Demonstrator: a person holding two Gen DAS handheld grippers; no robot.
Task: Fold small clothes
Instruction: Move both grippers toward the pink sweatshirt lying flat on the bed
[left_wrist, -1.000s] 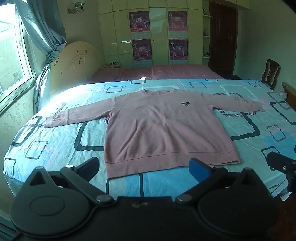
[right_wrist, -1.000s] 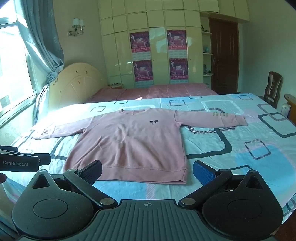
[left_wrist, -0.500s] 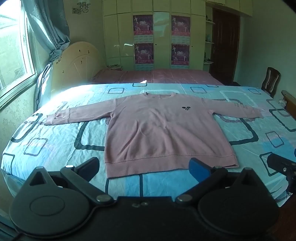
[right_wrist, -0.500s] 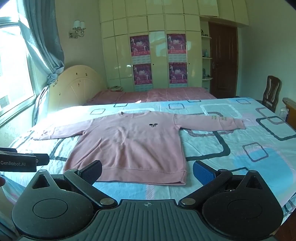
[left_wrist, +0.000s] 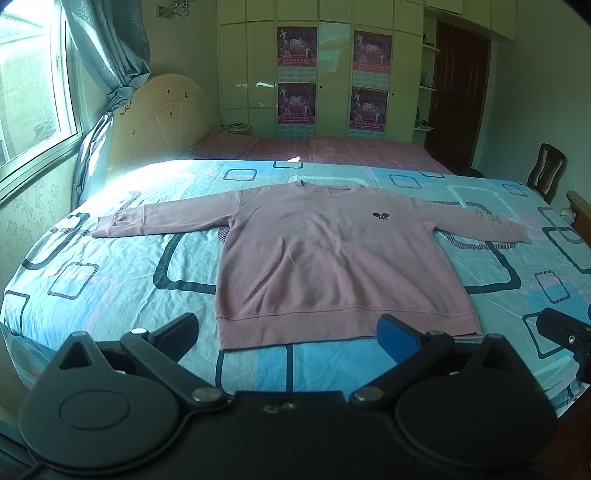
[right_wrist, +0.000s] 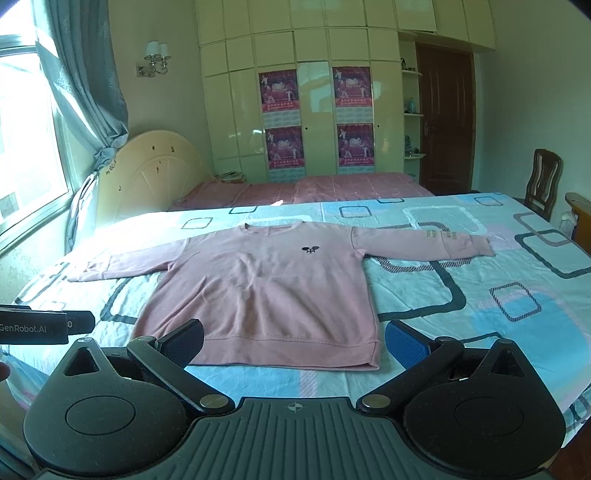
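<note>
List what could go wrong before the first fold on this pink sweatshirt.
The pink sweatshirt lies flat on a thin bedsheet, so either open claw, left or right, may pinch sheet along with the hem. Both sleeves are spread wide; lifting one side could drag the body askew.

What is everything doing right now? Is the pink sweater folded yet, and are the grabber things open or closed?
pink sweater: unfolded, flat on the bed, both sleeves spread out.
left gripper: open, holding nothing.
right gripper: open, holding nothing.
bedsheet: spread out, slightly wrinkled.
curtain: tied back beside the window.
door: closed.
chair: nobody on it.
</note>
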